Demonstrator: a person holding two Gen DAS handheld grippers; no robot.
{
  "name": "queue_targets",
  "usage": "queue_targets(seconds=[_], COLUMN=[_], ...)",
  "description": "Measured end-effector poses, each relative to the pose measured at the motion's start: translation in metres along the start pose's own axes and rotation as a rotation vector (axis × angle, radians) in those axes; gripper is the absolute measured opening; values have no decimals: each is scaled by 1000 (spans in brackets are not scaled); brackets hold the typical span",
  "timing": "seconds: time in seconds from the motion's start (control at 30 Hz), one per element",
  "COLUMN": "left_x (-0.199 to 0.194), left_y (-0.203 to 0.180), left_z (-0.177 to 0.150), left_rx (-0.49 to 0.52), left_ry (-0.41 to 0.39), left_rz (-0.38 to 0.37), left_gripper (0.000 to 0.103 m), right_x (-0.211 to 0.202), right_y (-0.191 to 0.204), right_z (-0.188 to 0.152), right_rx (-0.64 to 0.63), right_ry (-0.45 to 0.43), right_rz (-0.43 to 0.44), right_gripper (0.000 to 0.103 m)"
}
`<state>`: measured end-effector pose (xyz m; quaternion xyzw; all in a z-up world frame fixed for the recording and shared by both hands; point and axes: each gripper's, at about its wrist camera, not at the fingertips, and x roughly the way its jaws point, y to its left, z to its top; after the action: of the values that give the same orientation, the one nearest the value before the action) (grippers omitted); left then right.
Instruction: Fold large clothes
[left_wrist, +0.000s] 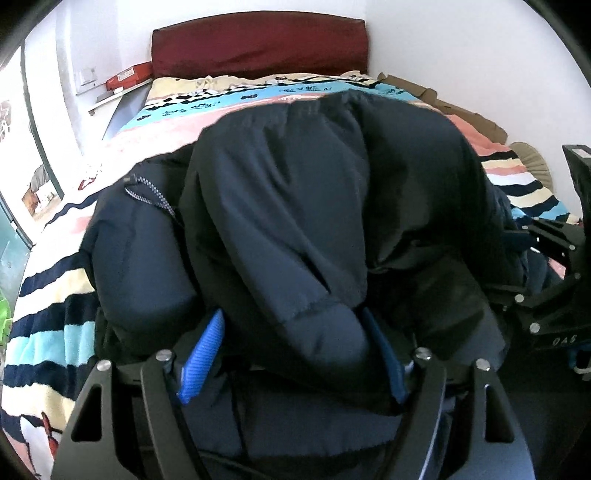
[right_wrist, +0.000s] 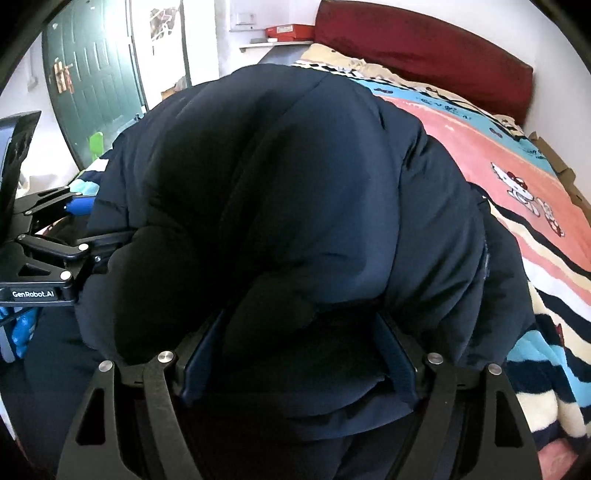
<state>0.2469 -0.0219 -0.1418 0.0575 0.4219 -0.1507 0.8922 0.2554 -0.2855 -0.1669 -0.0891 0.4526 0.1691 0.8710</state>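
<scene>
Puffy navy jacket (left_wrist: 325, 206) bunched atop the bed.

Striped blanket (left_wrist: 51, 295) spread across the bed, bands of navy, cream, pale blue and pink, with a cartoon cat (right_wrist: 517, 188) printed on the pink part. Dark red headboard (left_wrist: 258, 40) stands against the white wall at the far end. Left of it, a shelf (left_wrist: 110, 98) carries a red box (left_wrist: 129, 75), with a wall switch (left_wrist: 85, 78) just beside. Green door (right_wrist: 88, 74) off to the side. Brown cardboard (left_wrist: 461, 110) lies along the blanket's far edge.
</scene>
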Motion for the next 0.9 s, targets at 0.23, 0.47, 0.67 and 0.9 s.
queue_targets(seconds=[0.23,0.47,0.67,0.9], left_x=[-40,-10,48,84], left_y=[15,33,38,43], left_z=[39,111,115,93], left_rx=[-22,-77,-81,-71], left_ry=[-116,-126,-33,-29], left_rz=[-12,11,35,53], left_gripper=[75,75,75,75], right_x=[-52,-51,5,49], right_y=[-3,-27,-43,-38], right_z=[22,105,129,109], right_rx=[-3,38,137,139], right_ry=[-102,-192,-143,-95], right_rz=[7,-83,-55,-62], right_gripper=[78,78,78,78])
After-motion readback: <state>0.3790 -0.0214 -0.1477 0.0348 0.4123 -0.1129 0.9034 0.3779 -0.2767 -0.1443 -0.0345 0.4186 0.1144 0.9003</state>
